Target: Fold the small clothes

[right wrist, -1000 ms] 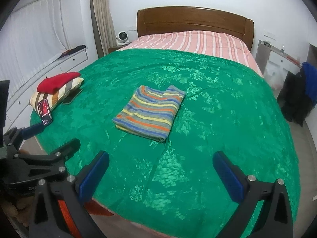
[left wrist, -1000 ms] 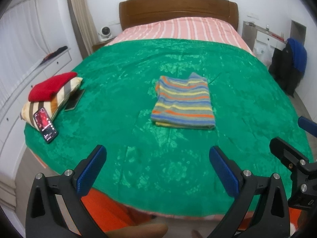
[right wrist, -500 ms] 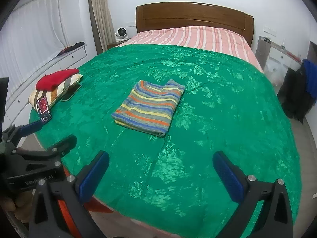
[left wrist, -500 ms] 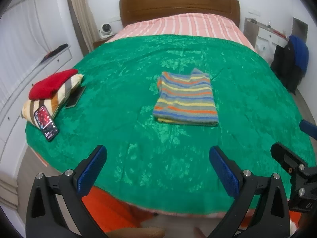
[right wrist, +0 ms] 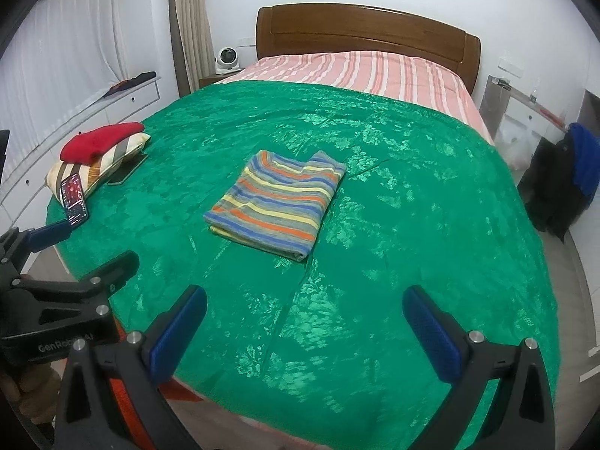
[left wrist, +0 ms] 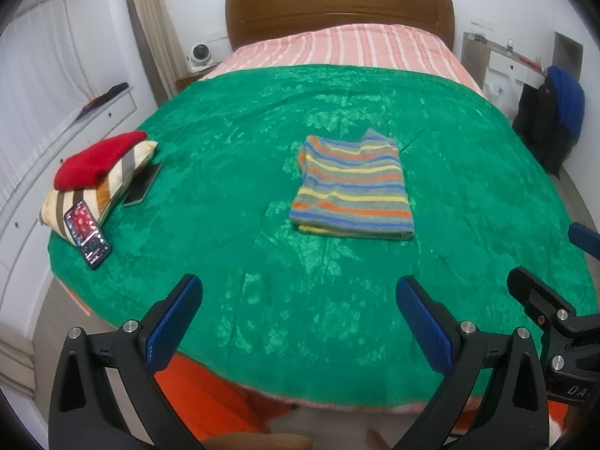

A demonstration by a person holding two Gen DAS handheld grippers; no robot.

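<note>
A striped garment (left wrist: 352,187) in blue, orange, yellow and grey lies folded into a neat rectangle in the middle of the green bedspread (left wrist: 243,150). The right wrist view shows the same striped garment (right wrist: 277,202) lying flat. My left gripper (left wrist: 298,318) hangs open above the near edge of the bed, well short of the garment and holding nothing. My right gripper (right wrist: 303,326) is open and empty too, also back from the garment, and the left gripper's body (right wrist: 63,300) shows at its left.
At the bed's left edge a folded red garment (left wrist: 95,161) rests on a striped pillow (left wrist: 112,183), with a lit phone (left wrist: 87,234) and a dark phone (left wrist: 142,185) beside it. A wooden headboard (left wrist: 337,11) stands behind. Dark clothes (left wrist: 551,120) hang at the right.
Both grippers have drawn back and risen from the bed, so the folded garment looks farther away. Both stay open. The garment has not moved.
</note>
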